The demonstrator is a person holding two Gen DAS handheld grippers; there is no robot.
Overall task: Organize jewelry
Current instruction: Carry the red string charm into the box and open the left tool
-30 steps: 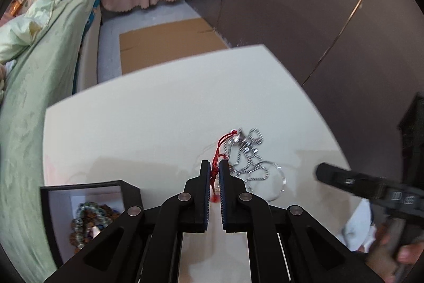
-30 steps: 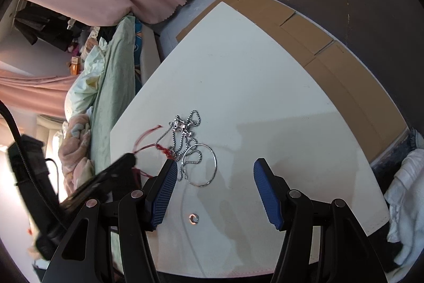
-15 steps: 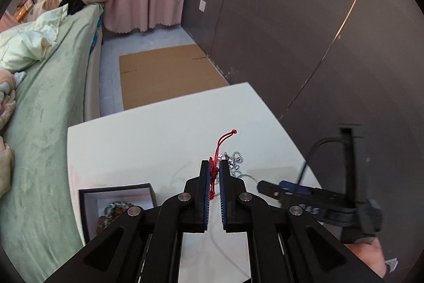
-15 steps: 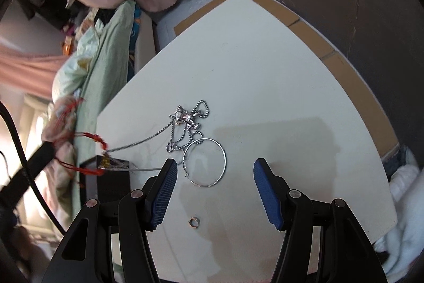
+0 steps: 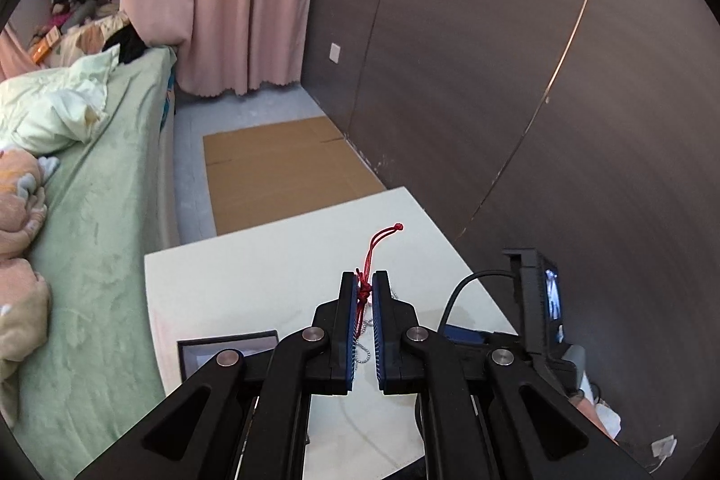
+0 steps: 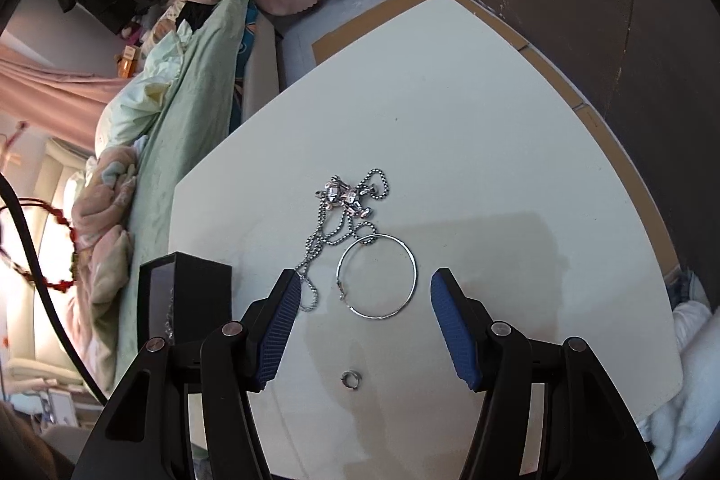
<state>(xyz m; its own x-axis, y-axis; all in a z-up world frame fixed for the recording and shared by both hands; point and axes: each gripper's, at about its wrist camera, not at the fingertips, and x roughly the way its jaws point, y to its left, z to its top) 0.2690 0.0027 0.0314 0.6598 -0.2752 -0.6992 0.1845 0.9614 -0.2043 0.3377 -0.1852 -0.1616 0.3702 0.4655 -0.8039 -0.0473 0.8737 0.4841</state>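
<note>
My left gripper (image 5: 365,285) is shut on a red cord bracelet (image 5: 373,255) and holds it high above the white table (image 5: 252,282); the cord also shows at the left edge of the right wrist view (image 6: 58,250). A black jewelry box (image 5: 225,349) stands open below, also in the right wrist view (image 6: 180,295). My right gripper (image 6: 362,291) is open and empty above a silver hoop (image 6: 377,276), a silver bead chain (image 6: 342,219) and a small ring (image 6: 349,379).
A green bed (image 5: 90,210) runs along the table's left side. Cardboard (image 5: 279,169) lies on the floor beyond the table. A dark wall (image 5: 517,75) is on the right. White cloth (image 6: 688,390) lies past the table's right edge.
My left gripper has risen well above the table with the red cord bracelet, pulling it free of the silver chain. My right gripper has stayed open over the hoop.
</note>
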